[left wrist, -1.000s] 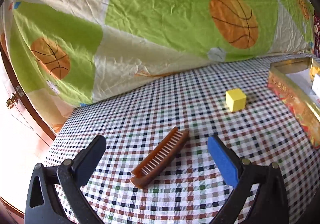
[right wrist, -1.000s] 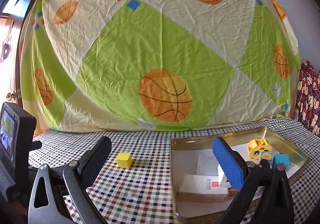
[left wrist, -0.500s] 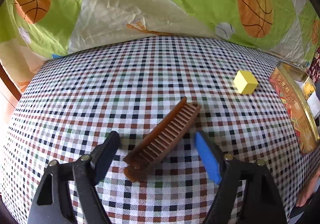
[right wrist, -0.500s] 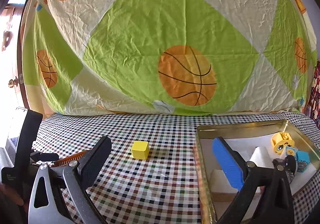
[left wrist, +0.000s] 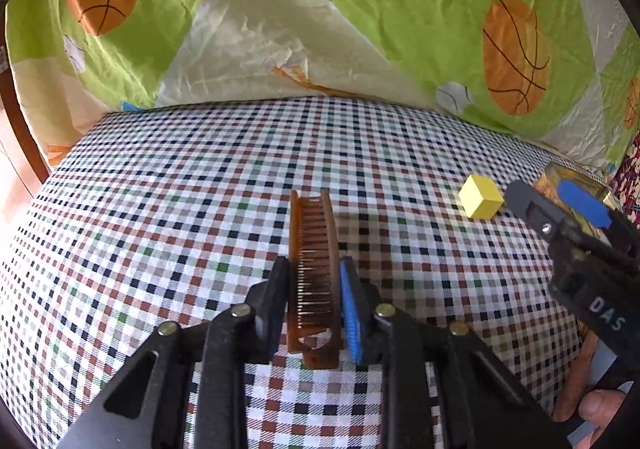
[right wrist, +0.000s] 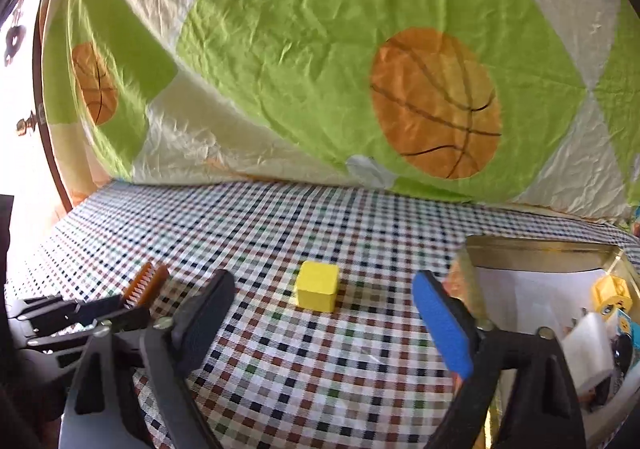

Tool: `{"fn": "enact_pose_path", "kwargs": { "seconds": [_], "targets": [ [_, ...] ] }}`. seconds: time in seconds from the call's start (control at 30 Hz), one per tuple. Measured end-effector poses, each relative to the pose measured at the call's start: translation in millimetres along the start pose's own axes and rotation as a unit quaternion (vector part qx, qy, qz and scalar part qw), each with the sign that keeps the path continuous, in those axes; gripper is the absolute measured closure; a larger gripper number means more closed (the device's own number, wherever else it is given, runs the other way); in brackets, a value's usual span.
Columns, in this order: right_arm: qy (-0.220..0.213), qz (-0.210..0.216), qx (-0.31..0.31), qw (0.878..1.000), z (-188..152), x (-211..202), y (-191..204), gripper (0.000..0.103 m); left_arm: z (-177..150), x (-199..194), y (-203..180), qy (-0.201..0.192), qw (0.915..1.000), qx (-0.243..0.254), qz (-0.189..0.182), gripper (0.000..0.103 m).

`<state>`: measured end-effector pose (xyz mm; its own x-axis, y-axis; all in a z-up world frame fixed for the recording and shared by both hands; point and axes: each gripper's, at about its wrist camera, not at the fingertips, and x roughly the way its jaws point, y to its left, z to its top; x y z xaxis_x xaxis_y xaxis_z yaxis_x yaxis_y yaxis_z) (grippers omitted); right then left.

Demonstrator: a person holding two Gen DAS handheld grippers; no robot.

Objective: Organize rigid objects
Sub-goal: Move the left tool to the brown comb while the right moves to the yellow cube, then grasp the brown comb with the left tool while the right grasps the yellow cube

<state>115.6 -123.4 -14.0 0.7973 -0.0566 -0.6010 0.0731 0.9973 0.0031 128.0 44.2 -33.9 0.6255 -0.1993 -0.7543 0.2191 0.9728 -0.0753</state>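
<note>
Left gripper clamped on the comb, right gripper closing in around the yellow cube.

Behind everything I see the basketball-print sheet hanging as a backdrop, and under it the checked tablecloth covering the table. At my right the gold tin sits open on the cloth, with a yellow toy block and other small items inside. My right gripper has its jaws apart with nothing pressed between them; they have just been narrowing, and the yellow cube rests on the cloth just ahead, in line with the gap. My left gripper has just closed its pads onto the brown comb, which lies between them pointing away from me.
</note>
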Motion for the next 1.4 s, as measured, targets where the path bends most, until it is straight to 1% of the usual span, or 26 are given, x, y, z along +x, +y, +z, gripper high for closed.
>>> {"fn": "enact_pose_path", "kwargs": {
  "seconds": [0.1,0.13,0.2,0.27,0.3,0.37,0.4,0.47,0.5,0.57,0.63,0.7,0.8,0.9,1.0,1.1,1.23,1.4],
  "targets": [
    [0.033,0.007,0.000,0.999,3.8,18.9,3.7,0.026,0.6,-4.6,4.9,-0.011,0.9999,-0.007,0.011,0.079],
    [0.041,0.010,0.003,0.999,5.2,24.4,3.9,0.030,1.1,-5.4,6.0,-0.012,0.9998,-0.008,0.013,0.079],
    [0.060,0.010,0.010,0.998,7.5,35.2,3.0,0.034,2.1,-6.4,6.9,-0.015,0.9997,-0.007,0.017,0.079],
    [0.086,0.018,0.014,0.996,7.2,45.7,2.8,0.041,2.9,-7.0,6.2,-0.017,0.9997,-0.005,0.018,0.079],
    [0.100,0.017,0.016,0.995,6.3,51.3,2.5,0.047,3.7,-6.2,5.4,-0.017,0.9997,-0.003,0.019,0.079],
    [0.124,0.023,0.022,0.992,4.2,60.4,0.9,0.051,4.7,-5.2,3.3,-0.018,0.9996,0.000,0.020,0.079],
    [0.134,0.024,0.025,0.990,3.4,63.9,-0.2,0.055,5.1,-5.8,2.4,-0.019,0.9996,0.002,0.021,0.079],
    [0.131,0.025,0.027,0.991,3.4,64.0,-0.3,0.067,6.9,-1.9,2.1,-0.022,0.9994,0.006,0.025,0.079],
    [0.130,0.027,0.027,0.991,3.3,63.3,-0.2,0.070,7.8,-0.7,2.1,-0.023,0.9993,0.007,0.027,0.079],
    [0.127,0.039,0.030,0.991,3.0,61.3,-1.0,0.071,9.2,1.4,2.5,-0.025,0.9993,0.008,0.027,0.079],
    [0.103,0.071,0.040,0.991,3.7,50.8,-4.8,0.071,9.2,-0.5,4.6,-0.030,0.9993,0.004,0.022,0.079],
    [0.051,0.110,0.041,0.992,3.9,27.4,-6.1,0.071,8.4,-6.6,6.0,-0.042,0.9990,0.001,0.015,0.079],
    [0.004,0.122,0.012,0.992,-4.1,-6.2,1.8,0.071,6.0,-20.0,3.7,-0.070,0.9974,0.009,0.014,0.079],
    [-0.032,0.118,-0.004,0.992,-10.4,-31.6,4.0,0.071,3.1,-32.7,-3.1,-0.107,0.9935,0.029,0.026,0.079],
    [-0.062,0.110,-0.004,0.992,-14.4,-52.6,0.9,0.071,-2.0,-44.2,-11.8,-0.142,0.9879,0.049,0.040,0.079],
    [-0.074,0.095,0.000,0.993,-20.8,-64.5,-7.6,0.071,-3.2,-49.9,-18.0,-0.150,0.9862,0.054,0.043,0.079],
    [-0.088,0.073,-0.018,0.993,-27.9,-79.7,-14.2,0.071,-5.8,-56.0,-29.7,-0.150,0.9863,0.048,0.048,0.079],
    [-0.111,0.058,-0.035,0.991,-35.7,-100.8,-20.6,0.071,-14.3,-66.0,-56.8,-0.163,0.9818,0.070,0.067,0.079]
  ]
}}
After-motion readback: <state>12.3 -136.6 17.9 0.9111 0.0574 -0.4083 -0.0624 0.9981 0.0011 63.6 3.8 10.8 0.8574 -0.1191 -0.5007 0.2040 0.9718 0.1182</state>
